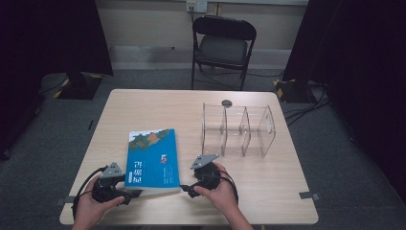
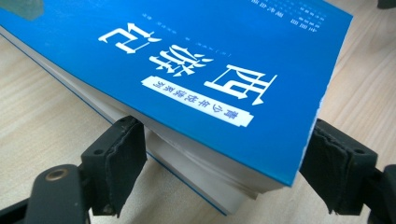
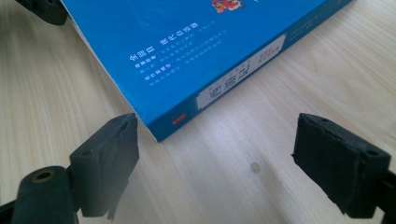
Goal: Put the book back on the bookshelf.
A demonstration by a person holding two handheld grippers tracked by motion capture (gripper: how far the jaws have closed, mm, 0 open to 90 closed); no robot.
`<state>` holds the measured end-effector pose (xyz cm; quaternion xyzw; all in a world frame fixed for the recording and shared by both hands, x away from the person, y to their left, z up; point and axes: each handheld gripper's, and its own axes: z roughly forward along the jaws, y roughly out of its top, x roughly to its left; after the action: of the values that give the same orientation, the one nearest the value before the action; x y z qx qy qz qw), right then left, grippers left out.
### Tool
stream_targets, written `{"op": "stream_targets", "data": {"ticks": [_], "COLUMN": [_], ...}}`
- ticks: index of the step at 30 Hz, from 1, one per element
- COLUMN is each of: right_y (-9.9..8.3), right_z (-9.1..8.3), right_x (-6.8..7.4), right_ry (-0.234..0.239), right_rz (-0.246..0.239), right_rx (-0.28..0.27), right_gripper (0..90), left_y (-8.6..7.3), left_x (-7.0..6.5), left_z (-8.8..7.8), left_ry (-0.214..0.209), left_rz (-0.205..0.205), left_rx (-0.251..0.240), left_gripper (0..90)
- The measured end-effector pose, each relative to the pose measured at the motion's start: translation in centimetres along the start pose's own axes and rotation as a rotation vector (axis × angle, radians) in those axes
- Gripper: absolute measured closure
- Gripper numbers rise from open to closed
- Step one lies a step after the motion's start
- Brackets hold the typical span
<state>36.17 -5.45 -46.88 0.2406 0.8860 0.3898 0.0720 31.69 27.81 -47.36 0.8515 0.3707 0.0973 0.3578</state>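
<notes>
From the high view, the blue book (image 1: 153, 158) lies flat on the wooden table (image 1: 268, 191), near my edge and left of the middle. My left gripper (image 1: 128, 195) sits at the book's near left corner, and my right gripper (image 1: 187, 190) at its near right corner. Farther back on the right stands a clear acrylic rack (image 1: 238, 129) with upright dividers; its slots hold nothing. A small dark disc (image 1: 226, 103) lies just behind it, and a black folding chair (image 1: 223, 48) stands beyond the table.

In the left gripper view, the book's (image 2: 210, 70) corner reaches in between my left jaws. The left pad (image 2: 123, 163) touches the page edge under the cover, and the right pad (image 2: 334, 163) sits right at the cover's edge; the jaws are partly open and I cannot tell whether they press on it.

In the right gripper view, my right jaws stand wide open on nothing. The book's (image 3: 187, 51) spine corner lies just ahead of the left pad (image 3: 116, 154), with bare table between the pads.
</notes>
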Motion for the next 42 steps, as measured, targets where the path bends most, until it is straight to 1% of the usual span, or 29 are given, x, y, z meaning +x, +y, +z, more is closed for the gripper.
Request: {"op": "stream_targets", "data": {"ticks": [2,3,5,6,7,9,10,11,12,14,15,16,17,18,19,22,23,24,25,29,32,33,34,35,36,37,38,39,42], "right_y": [0.0,0.0,0.0,0.0,-0.1,-0.1,-0.1,-0.2,-0.3,-0.4,-0.4,-0.5,-0.5,-0.5,-0.6,-0.8,-1.0,-1.0,-1.2,-1.4,-1.4,-1.4,-1.3,-1.4,-1.4,-1.5,-1.5,-1.6,-1.6], "right_z": [0.0,0.0,0.0,-0.1,-0.1,-0.2,-0.2,-0.2,-0.2,0.0,0.1,0.2,0.4,0.4,0.6,0.9,1.2,1.2,1.6,2.1,2.6,2.7,2.8,2.9,2.9,3.0,3.0,3.2,3.3], "right_x": [0.0,0.1,0.2,0.3,0.4,0.4,0.4,0.4,0.5,0.5,0.5,0.5,0.6,0.6,0.7,0.8,0.9,0.9,1.0,1.1,1.3,1.3,1.5,1.5,1.5,1.6,1.6,1.8,1.9], "right_ry": [-0.001,0.002,-0.001,0.002,0.0,0.002,0.004,0.003,0.004,0.01,0.011,0.009,0.008,0.008,0.006,0.008,0.021,0.021,0.025,0.037,0.028,0.033,0.033,0.029,0.029,0.023,0.023,0.012,0.004], "right_rz": [0.0,-0.003,-0.007,-0.005,-0.007,-0.012,-0.013,-0.009,-0.002,-0.008,-0.013,-0.014,-0.011,-0.011,-0.025,-0.029,-0.025,-0.025,-0.017,-0.024,-0.041,-0.049,-0.053,-0.057,-0.057,-0.067,-0.067,-0.074,-0.084], "right_rx": [-0.002,0.001,0.004,0.004,0.003,0.003,0.001,-0.005,0.003,0.005,0.006,0.01,0.009,0.009,0.022,0.03,0.03,0.03,0.039,0.045,0.033,0.032,0.027,0.023,0.023,0.007,0.007,-0.013,-0.009], "right_gripper": [13.6,13.5,13.5,13.5,13.5,13.5,13.5,13.5,13.6,13.5,13.5,13.6,13.5,13.5,13.5,13.5,13.5,13.5,13.5,13.6,13.7,13.7,13.6,13.6,13.6,13.7,13.7,13.6,13.5], "left_y": [-0.2,-0.3,-0.4,-0.7,-0.8,-1.0,-1.3,-1.5,-1.8,-1.9,-2.0,-2.0,-2.1,-2.1,-2.1,-2.1,-2.0,-2.0,-1.8,-1.7,-1.5,-1.5,-1.4,-1.4,-1.4,-1.2,-1.2,-1.1,-0.9], "left_x": [-0.1,-0.2,-0.2,-0.3,-0.4,-0.5,-0.5,-0.5,-0.5,-0.6,-0.7,-0.7,-1.0,-1.0,-1.0,-1.1,-1.1,-1.1,-1.1,-1.2,-1.3,-1.3,-1.3,-1.3,-1.3,-1.2,-1.2,-1.3,-1.1], "left_z": [0.2,0.3,0.5,0.6,0.6,0.7,0.6,0.6,0.6,0.6,0.6,0.6,0.8,0.8,0.8,0.8,0.8,0.8,0.8,0.8,0.7,0.6,0.6,0.4,0.4,0.1,0.1,0.0,-0.2], "left_ry": [0.005,0.016,0.021,0.035,0.041,0.041,0.051,0.043,0.049,0.049,0.067,0.067,0.082,0.082,0.084,0.084,0.082,0.082,0.088,0.092,0.098,0.101,0.103,0.095,0.095,0.109,0.109,0.091,0.081], "left_rz": [-0.004,0.013,0.015,0.03,0.035,0.03,0.034,0.022,0.028,0.023,0.043,0.043,0.046,0.046,0.044,0.04,0.041,0.041,0.039,0.032,0.018,0.018,0.019,0.002,0.002,0.022,0.022,0.002,-0.002], "left_rx": [0.007,0.033,0.044,0.053,0.059,0.053,0.048,0.05,0.027,0.021,0.021,0.021,0.018,0.018,0.013,0.014,0.02,0.02,0.035,0.035,0.043,0.045,0.042,0.025,0.025,0.024,0.024,0.01,0.001], "left_gripper": [18.5,17.7,17.4,17.6,18.0,18.3,18.8,19.5,22.1,23.0,22.8,22.5,22.0,21.2,21.0,21.6,21.9,22.0,22.2,22.4,23.6,24.0,24.6,24.8,24.9,25.1,25.5,26.7,27.1]}}
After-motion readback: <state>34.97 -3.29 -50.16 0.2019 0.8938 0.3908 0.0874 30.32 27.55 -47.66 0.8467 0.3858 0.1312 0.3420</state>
